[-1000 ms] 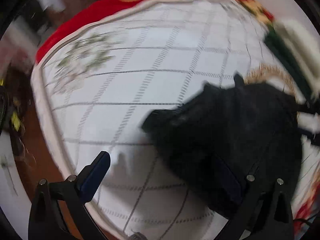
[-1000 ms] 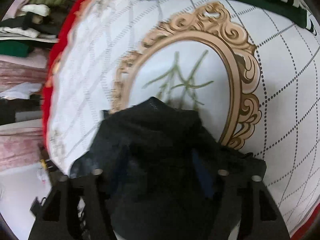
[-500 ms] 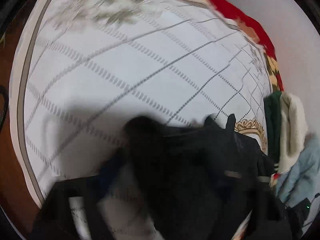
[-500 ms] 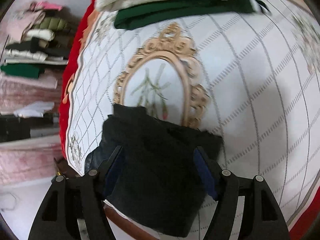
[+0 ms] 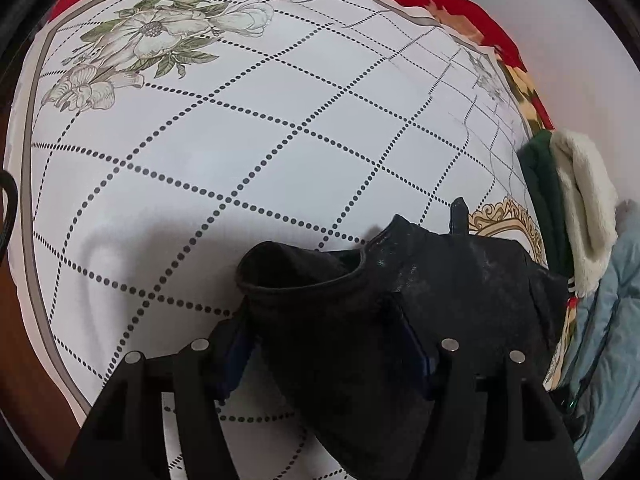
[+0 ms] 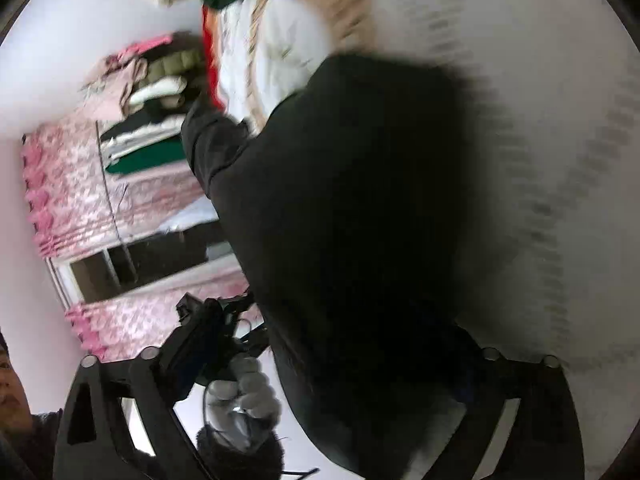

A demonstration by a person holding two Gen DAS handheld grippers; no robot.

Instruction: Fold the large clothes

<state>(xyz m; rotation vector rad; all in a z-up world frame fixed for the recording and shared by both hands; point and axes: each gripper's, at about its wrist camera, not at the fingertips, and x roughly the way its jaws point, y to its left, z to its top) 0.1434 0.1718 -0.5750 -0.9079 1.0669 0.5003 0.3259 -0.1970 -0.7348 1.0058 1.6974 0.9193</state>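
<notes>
Above bedspread, black garment now lifted — blurred

even indoor light; left view sharp, right view motion-blurred, fisheye-warped edges.

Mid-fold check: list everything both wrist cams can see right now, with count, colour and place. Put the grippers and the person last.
black garment: one, black, bunched on the bed cover between the left gripper's fingers; also fills the right wrist view, blurred.
bed cover: one, white with dotted grid, flower print, gold frame motif and red border, under everything.
green garment: one, dark green, folded at the cover's right edge.
cream fleece: one, off-white, against the green garment.
light blue jacket: one, pale blue, far right.
clothes stack: several folded pieces, mixed colours, background of the right wrist view.
pink curtain: one, pink, beside a window.
left gripper: black, blue pads, around the garment.
right gripper: black, fingertips hidden by cloth.
gloved hand: grey, holds the other gripper's handle.
person's face: partial, left edge.
</notes>
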